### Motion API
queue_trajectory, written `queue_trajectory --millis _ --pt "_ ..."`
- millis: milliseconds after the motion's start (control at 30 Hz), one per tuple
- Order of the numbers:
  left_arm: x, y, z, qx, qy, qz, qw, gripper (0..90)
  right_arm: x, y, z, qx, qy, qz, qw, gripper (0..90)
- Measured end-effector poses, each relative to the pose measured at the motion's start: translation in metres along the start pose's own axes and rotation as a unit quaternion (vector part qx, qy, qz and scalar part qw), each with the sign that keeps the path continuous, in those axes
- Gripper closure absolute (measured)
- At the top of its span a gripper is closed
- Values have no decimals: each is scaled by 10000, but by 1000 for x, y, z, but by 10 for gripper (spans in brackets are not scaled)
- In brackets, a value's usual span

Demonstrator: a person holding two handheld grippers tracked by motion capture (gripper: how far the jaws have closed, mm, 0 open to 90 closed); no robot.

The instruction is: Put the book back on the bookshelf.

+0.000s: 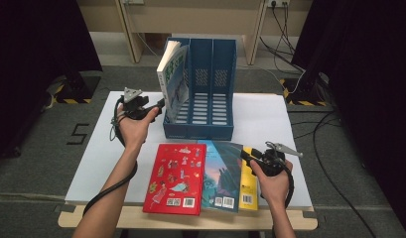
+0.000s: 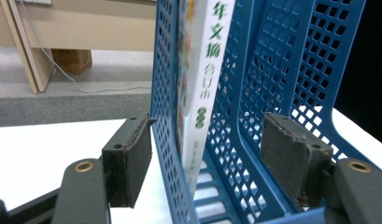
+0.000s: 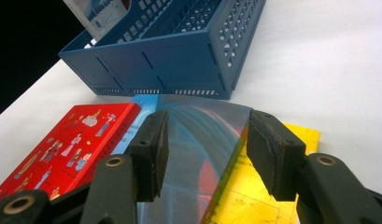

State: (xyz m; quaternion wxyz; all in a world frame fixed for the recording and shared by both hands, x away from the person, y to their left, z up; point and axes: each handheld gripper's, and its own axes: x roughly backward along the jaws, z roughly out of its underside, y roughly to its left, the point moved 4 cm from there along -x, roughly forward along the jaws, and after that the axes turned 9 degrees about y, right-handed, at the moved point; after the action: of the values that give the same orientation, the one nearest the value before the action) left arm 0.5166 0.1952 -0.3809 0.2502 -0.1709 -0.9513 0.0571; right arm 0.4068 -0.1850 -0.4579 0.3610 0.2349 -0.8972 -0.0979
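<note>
On the white tabletop (image 1: 270, 114) a blue three-slot file rack (image 1: 210, 99) is stood toward the far edge, its walls pierced with a grid of holes. In its leftmost slot a white-spined book (image 1: 171, 74) is held, tilted to the left and projecting above the rack; green Chinese characters, 年文摘合订本, are printed down the spine in the left gripper view. Near the front edge three books are laid flat in an overlapping row: a red book (image 1: 174, 178) with small cartoon figures and barcodes on its cover, a blue-green book (image 1: 221, 173) whose far corner is curled up, and a yellow book (image 1: 248, 191) largely covered by it.

The left gripper (image 1: 158, 105) is held just beside the rack's left front corner; its fingers (image 2: 128, 161) are parted wide, with the rack's outer wall and the white-spined book seen between them, and neither pad is pressed against anything. The right gripper (image 1: 246, 154) is held over the raised corner of the blue-green book, its fingers (image 3: 153, 154) spread wide on either side of that corner without gripping it.
</note>
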Motion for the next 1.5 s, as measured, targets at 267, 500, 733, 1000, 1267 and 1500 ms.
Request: queue_trajectory --millis 267,500,733,1000,1267,1500 --pt "8 4 13 35 92 115 9999 344 -3 8 -6 83 56 -22 9999 496" --pt "13 10 26 47 122 95 9999 360 -7 12 -10 139 125 -33 9998 496" --pt "16 15 46 70 357 159 9992 366 -13 20 -13 164 226 -81 9996 496" --pt "19 17 77 67 655 232 9976 366 -22 28 -18 183 329 -159 9992 495" --pt "22 19 104 93 868 282 9958 363 -29 34 -23 218 420 -203 9987 495" --pt "27 19 120 170 1000 400 9940 364 -34 41 -27 225 503 -236 9982 496"
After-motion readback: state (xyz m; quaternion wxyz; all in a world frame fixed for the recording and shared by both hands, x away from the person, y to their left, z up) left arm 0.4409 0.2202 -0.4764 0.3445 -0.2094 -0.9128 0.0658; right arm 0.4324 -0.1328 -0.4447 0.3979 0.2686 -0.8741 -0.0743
